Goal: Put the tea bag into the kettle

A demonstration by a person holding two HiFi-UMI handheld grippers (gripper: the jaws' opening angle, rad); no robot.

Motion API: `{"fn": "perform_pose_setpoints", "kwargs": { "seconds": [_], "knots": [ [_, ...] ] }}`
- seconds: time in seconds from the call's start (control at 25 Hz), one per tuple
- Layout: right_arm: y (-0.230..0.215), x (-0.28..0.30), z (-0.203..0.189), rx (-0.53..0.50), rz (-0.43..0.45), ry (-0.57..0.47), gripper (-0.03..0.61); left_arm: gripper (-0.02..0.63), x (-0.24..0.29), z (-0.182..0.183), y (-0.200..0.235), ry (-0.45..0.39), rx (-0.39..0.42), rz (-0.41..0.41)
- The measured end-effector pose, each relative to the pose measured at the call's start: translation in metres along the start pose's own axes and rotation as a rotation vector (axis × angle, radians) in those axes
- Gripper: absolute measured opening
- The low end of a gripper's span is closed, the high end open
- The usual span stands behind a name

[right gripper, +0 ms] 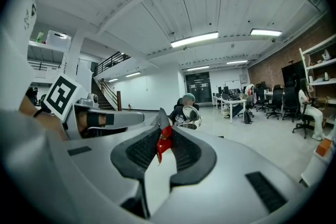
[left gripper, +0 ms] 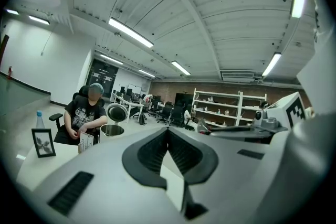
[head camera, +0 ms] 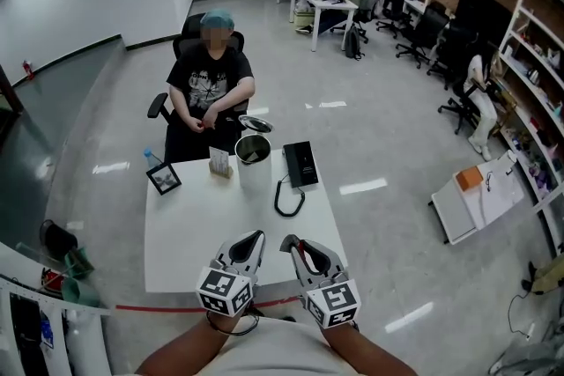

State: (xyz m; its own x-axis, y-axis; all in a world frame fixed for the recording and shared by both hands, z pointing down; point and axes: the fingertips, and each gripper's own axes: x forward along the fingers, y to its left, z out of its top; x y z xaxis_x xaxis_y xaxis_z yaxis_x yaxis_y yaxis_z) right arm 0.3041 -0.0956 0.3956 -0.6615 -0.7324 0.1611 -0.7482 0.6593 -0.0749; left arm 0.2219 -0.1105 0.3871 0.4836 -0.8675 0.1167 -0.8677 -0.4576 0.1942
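Observation:
A steel kettle point(head camera: 253, 156) stands at the white table's point(head camera: 203, 233) far edge with its round lid point(head camera: 256, 124) tipped open; the left gripper view shows the kettle point(left gripper: 111, 130) at left. Both grippers hang side by side over the table's near edge. My right gripper point(head camera: 291, 242) is shut on a small red tea bag point(right gripper: 163, 145), which hangs between its jaws point(right gripper: 163, 128); the bag's red also shows in the head view point(head camera: 301, 254). My left gripper point(head camera: 256, 238) has its jaws closed tip to tip point(left gripper: 168, 132) with nothing in them.
On the table's far side are a small tea box point(head camera: 219, 163), a framed photo point(head camera: 164, 179), a water bottle point(head camera: 151, 157) and a black base point(head camera: 300, 163) with a looped cable point(head camera: 288, 200). A person point(head camera: 210, 88) sits in a chair behind the table.

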Motion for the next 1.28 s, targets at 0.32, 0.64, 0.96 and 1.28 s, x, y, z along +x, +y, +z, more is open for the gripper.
{"fn": "perform_pose_setpoints", "kwargs": {
  "seconds": [0.32,0.64,0.96,1.28],
  "knots": [
    [-0.017,0.011,-0.007,0.021,-0.007,0.025,0.075,0.009,0.024,-0.007,0.006,0.026,-0.009,-0.009],
    [-0.024,0.042,-0.01,0.032,0.02,0.055,0.075,0.009,0.048,-0.008,0.026,0.039,-0.024,-0.008],
    [-0.036,0.102,-0.008,0.051,0.019,0.069,0.075,0.008,0.078,-0.01,0.081,0.061,-0.056,0.003],
    [-0.048,0.165,-0.007,0.072,-0.001,0.087,0.075,0.009,0.108,-0.01,0.136,0.085,-0.077,-0.002]
  ]
}}
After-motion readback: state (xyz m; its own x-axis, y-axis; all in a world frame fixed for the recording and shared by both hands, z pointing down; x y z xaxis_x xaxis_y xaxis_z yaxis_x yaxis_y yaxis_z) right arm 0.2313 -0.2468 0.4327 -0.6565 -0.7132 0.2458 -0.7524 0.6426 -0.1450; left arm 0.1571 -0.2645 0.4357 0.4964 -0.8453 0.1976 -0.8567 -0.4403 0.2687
